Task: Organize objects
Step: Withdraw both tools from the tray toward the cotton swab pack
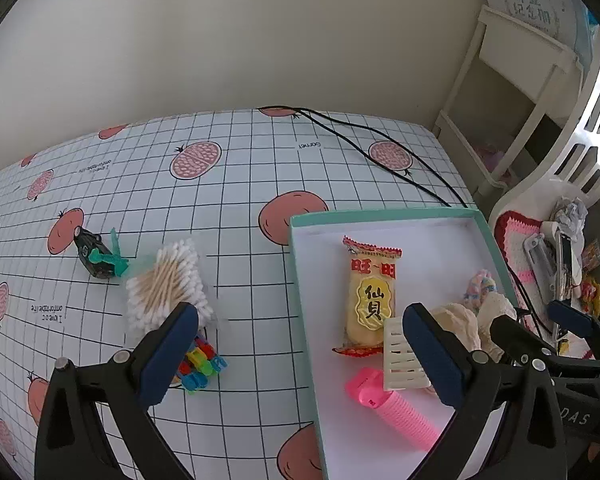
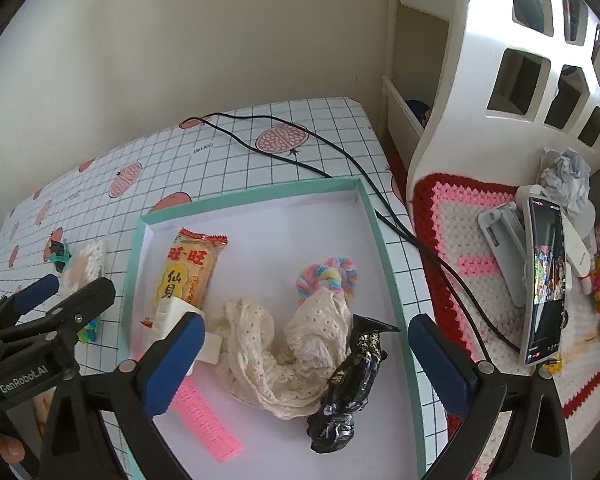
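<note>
The clear pack of wooden cotton swabs [image 1: 166, 286] lies on the grid tablecloth just outside the mint-rimmed white box [image 1: 384, 215], so we, left gripper [image 1: 300, 356] and right gripper [image 2: 306, 364] both spread empty, should straddle its short sides squarely.

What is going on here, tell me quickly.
A person is sorting small items into a teal-rimmed box with two handheld tongs, both open and empty. Already in the box are a rice cracker packet, a pink hair roller, a cream lace cloth, a pastel ring and a black foil packet. Cotton swabs, colourful clips and a dark wrapped item are on the table outside it.
</note>
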